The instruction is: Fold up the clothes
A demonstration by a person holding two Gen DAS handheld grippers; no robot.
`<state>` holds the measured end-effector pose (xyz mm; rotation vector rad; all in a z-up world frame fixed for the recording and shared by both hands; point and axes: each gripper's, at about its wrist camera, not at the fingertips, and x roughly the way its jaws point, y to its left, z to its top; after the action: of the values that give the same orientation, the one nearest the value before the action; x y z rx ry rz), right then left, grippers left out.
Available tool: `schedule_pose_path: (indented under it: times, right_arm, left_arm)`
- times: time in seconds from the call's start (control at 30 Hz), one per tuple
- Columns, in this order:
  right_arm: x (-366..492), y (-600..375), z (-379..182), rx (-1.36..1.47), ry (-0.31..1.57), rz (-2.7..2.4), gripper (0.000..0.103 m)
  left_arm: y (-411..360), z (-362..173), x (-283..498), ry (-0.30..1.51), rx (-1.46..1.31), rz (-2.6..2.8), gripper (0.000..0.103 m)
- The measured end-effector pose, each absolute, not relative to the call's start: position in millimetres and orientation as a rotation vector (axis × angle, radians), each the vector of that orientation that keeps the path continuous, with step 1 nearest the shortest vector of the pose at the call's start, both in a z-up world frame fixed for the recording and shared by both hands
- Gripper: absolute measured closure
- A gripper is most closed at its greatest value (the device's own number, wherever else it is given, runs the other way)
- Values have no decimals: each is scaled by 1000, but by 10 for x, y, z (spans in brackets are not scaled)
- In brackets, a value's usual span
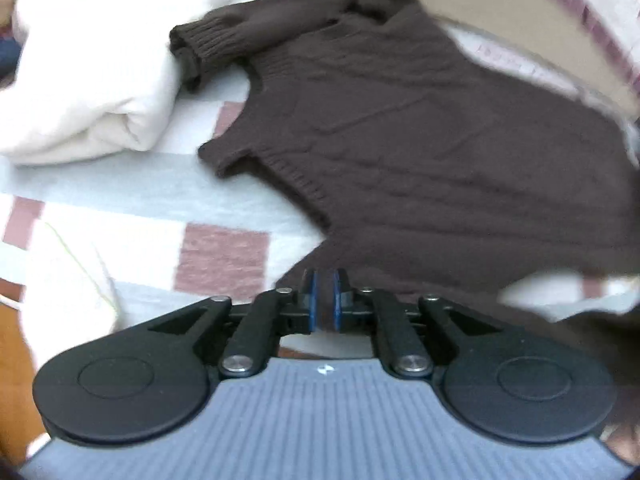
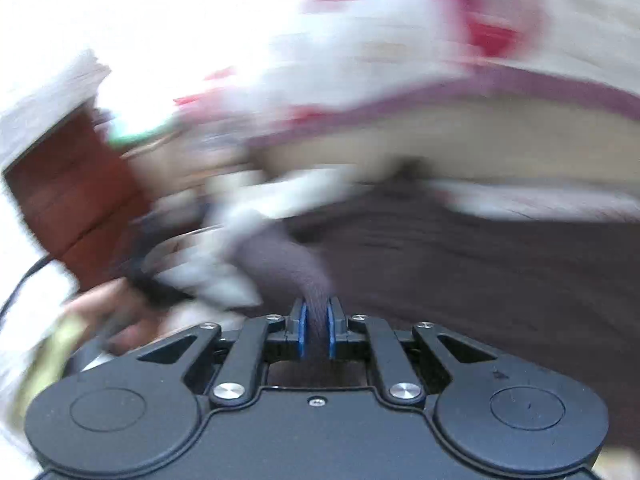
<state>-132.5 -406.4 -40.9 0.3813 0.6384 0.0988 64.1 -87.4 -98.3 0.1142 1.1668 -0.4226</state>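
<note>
Left tongs [image 1: 325, 300]: we find the blue pads pressed together on the near edge of the brown knitted sweater [image 1: 420, 140]. Right tongs [image 2: 316, 332]: likewise clamped on a bunched fold of the same brown knit [image 2: 460, 272]. We note the sweater spread on a checked bed cover [image 1: 160, 196] of pale blue, white and dusty pink squares, one ribbed cuff [image 1: 192, 46] lying against a folded white cloth [image 1: 92, 92] to the left. The right wrist view is heavily blurred; we can make out only pale patterned fabric behind the sweater.
</note>
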Motion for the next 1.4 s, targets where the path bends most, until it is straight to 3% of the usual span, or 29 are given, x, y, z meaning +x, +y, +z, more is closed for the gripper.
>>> schedule_pose_path:
  times: [0.13,0.27,0.33,0.37,0.5,0.63,0.9,0.97,1.0,1.07,1.1,1.13,1.17,1.2,1.23,1.33,1.4]
  right_arm:
    - [-1270,-4376,-782,353,901,-309,84]
    - [-1286,-4470,-862,455,955,-367,78]
    - [-1259,-4494,-819,523,928,-331,44]
    - [-1215,-4514,-797,564,919,-305,41]
    - [-1036,-4596,-711,728,881,-200,33]
    - [-624,-4783,-813,928,932,-252,32]
    - [-38,-4695,-1095,697,1119,-445,30]
    - [-28,-4674,-1220,699,1110,-439,31]
    - [-74,-4663,-1245,700,1080,-437,34]
    - [-256,-4627,-1165,688,1007,-425,61]
    - [-394,-4612,-1078,678,977,-421,92]
    - [-532,-4598,-992,668,947,-418,95]
    - [-670,-4583,-905,659,917,-414,95]
    - [-808,-4568,-819,649,888,-410,95]
    - [-946,-4553,-732,639,858,-406,95]
    - [-1427,-4514,-472,619,781,-409,96]
    - [-1708,-4492,-446,618,825,-438,95]
  left_arm:
    - [-929,-1059,605,1218,43,-460,91]
    - [-1008,-1071,585,1209,71,-448,75]
    - [-1011,-1068,609,1206,54,-433,72]
    - [-995,-1064,620,1206,41,-427,71]
    - [-1006,-1099,712,1214,13,-412,61]
    - [-991,-1202,810,1273,-48,-394,61]
    - [-1004,-1318,942,1354,-107,-398,52]
    - [-1071,-1352,934,1366,-80,-432,40]
    - [-1115,-1354,918,1359,-47,-453,39]
    - [-1187,-1323,868,1341,-15,-455,39]
    - [-1202,-1314,841,1328,-11,-461,40]
    - [-1210,-1310,813,1315,-10,-468,41]
    - [-1212,-1307,791,1300,-4,-472,48]
    - [-1202,-1302,768,1284,16,-475,66]
    - [-1188,-1296,744,1267,41,-479,73]
    - [-1094,-1281,702,1247,60,-484,76]
    - [-1010,-1276,693,1266,37,-477,76]
